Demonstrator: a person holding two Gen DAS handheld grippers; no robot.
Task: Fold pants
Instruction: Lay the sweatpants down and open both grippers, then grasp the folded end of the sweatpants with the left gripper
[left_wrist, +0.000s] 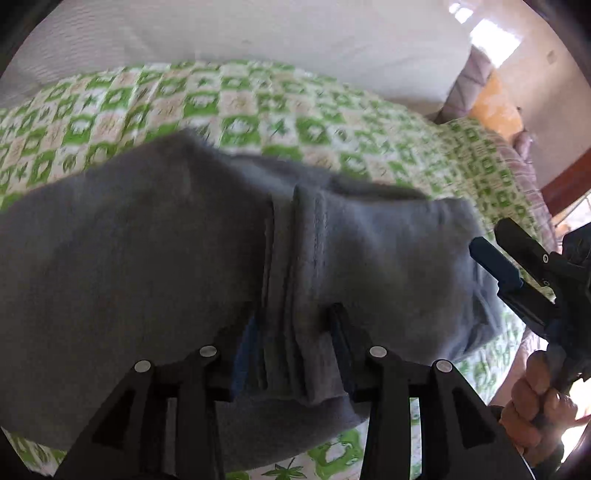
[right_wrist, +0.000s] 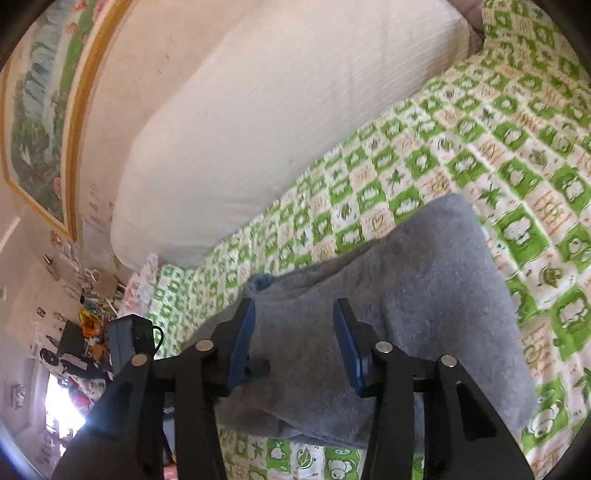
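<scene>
Wall picture: gold-framed landscape painting (right_wrist: 40, 122), far left of the right wrist view.
Pillow: long white ribbed pillow (right_wrist: 280, 110) along the bed's far edge.
Bed: green-and-white checked patterned bedspread (left_wrist: 258, 107).
Pants: folded grey fleece pants (left_wrist: 147, 266) lying on the bedspread.
Left gripper (left_wrist: 295, 343): fingers spread, stacked fabric edges between them; pressing or not, cannot tell.
Right gripper (right_wrist: 293, 343): fingers spread astride a pants fold, pads apart from the cloth.
Hand (left_wrist: 539, 402): grips the right gripper's handle.
</scene>
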